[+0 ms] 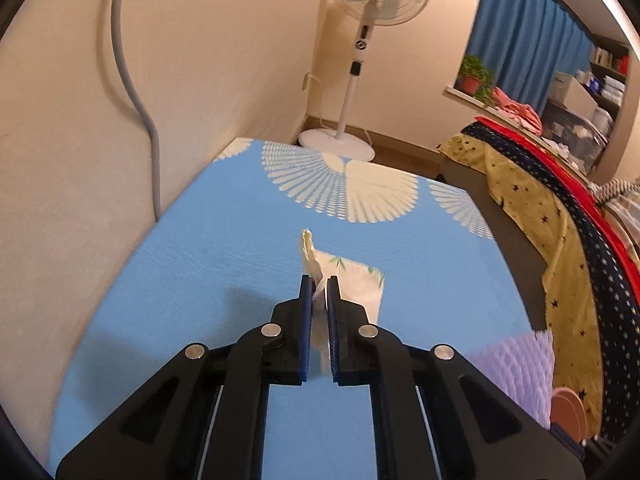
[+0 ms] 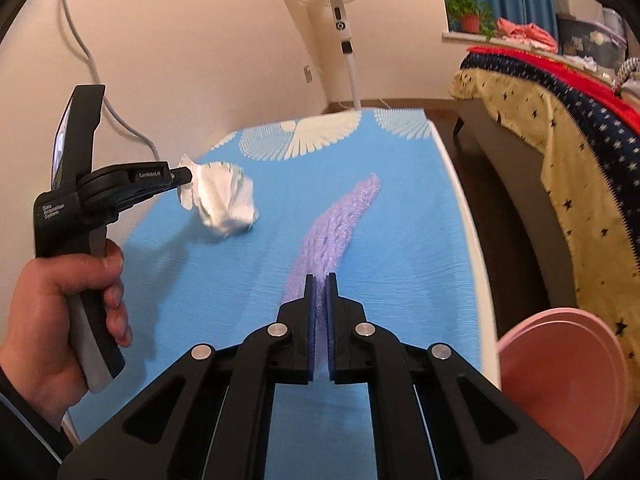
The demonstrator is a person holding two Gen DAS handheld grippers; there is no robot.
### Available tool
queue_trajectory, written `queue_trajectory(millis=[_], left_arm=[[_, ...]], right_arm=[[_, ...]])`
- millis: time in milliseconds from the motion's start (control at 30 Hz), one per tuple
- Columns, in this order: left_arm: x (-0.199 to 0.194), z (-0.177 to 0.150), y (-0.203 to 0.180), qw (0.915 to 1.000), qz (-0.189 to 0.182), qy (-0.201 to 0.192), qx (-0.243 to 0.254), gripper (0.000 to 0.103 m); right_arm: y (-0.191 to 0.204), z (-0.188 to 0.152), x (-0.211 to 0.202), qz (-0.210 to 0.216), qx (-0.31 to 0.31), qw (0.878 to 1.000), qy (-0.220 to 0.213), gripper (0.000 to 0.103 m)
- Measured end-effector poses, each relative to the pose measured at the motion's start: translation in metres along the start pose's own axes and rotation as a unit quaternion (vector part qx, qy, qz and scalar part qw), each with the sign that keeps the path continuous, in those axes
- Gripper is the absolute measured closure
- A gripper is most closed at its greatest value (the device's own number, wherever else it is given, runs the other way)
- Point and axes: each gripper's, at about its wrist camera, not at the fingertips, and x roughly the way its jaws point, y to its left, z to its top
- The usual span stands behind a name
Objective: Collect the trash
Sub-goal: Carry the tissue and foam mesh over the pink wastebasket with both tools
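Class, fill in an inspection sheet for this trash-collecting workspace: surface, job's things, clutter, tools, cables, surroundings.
Surface: blue patterned table cover with white fan motifs at the far end.
Job's things: crumpled white tissue, lifted off the cover; purple foam net, trailing away from the right tool along the cover; pink bin at the table's right edge.
Clutter: nothing seen.
Tools: left tool shut on the tissue; right tool shut on the foam net.
Cables: grey cable hanging down the wall; fan cord to a wall socket.
Surroundings: white pedestal fan, blue curtain, potted plant, bed with star-print bedding.
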Motion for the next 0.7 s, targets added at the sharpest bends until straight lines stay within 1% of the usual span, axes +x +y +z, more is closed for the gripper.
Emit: queue_trajectory(millis=[333,533,700], left_arm=[[-0.09,-0.019,-0.016,0.9992,-0.017,-0.027,0.025,0.096],[-0.131,-0.038,-0.028,0.9982,-0.034,-0.038,0.032,0.096],[-0.151,-0.054,-0.045,0.997,-0.047,-0.04,0.046,0.096]], right_arm=[[-0.008,0.002,-0.077,-0.024,-0.014,0.999,-0.037,0.098],[-0.025,-0.008,-0.118,-0.045,-0.007,0.998,-0.046,0.098],[-0.04,-0.012,-0.154,-0.064,0.0,0.996,-0.066,0.098]])
